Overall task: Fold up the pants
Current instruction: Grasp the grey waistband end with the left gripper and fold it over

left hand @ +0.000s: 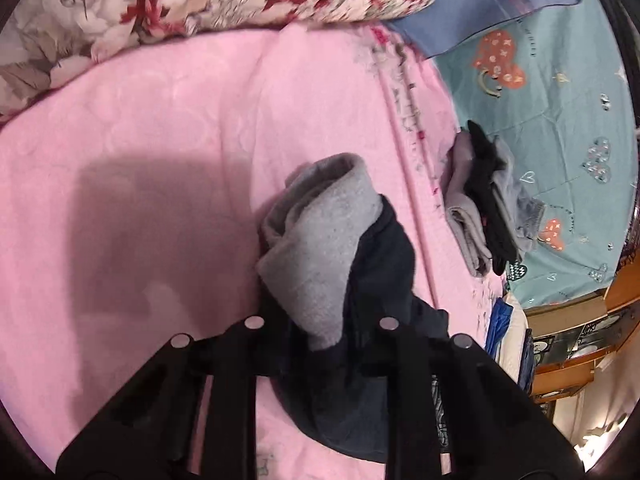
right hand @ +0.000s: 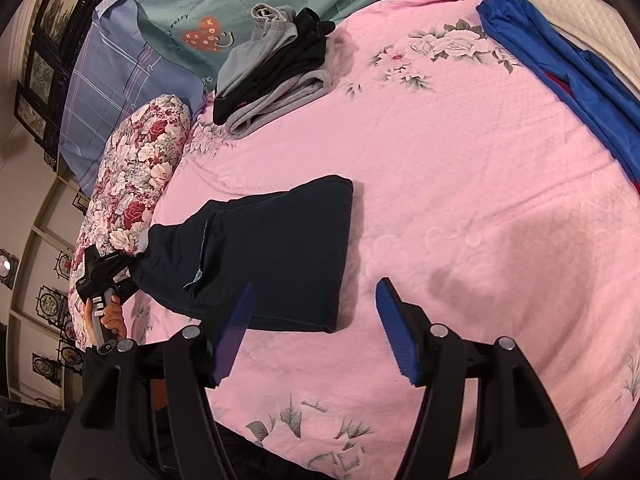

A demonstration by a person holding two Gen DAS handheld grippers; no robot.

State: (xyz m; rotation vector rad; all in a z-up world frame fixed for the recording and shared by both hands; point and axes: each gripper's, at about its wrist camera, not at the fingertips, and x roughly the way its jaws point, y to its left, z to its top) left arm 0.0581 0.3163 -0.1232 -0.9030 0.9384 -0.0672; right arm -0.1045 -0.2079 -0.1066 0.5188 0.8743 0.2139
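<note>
- Dark pants (right hand: pixel 276 252), folded, lie on pink bedspread (right hand: pixel 460 200), 9 o'clock of centre in right wrist view.
- Left gripper (right hand: pixel 134 268) clamped on pants' end at 9 o'clock.
- Right gripper (right hand: pixel 316 328) fingers apart, holding nothing.
- Folded clothes pile (right hand: pixel 276 68) at 11 o'clock.

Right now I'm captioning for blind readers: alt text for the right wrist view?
Dark navy pants lie folded on a pink bedspread, one end pinched by the left tool. The right tool hovers open; folded clothes sit beyond.
</note>
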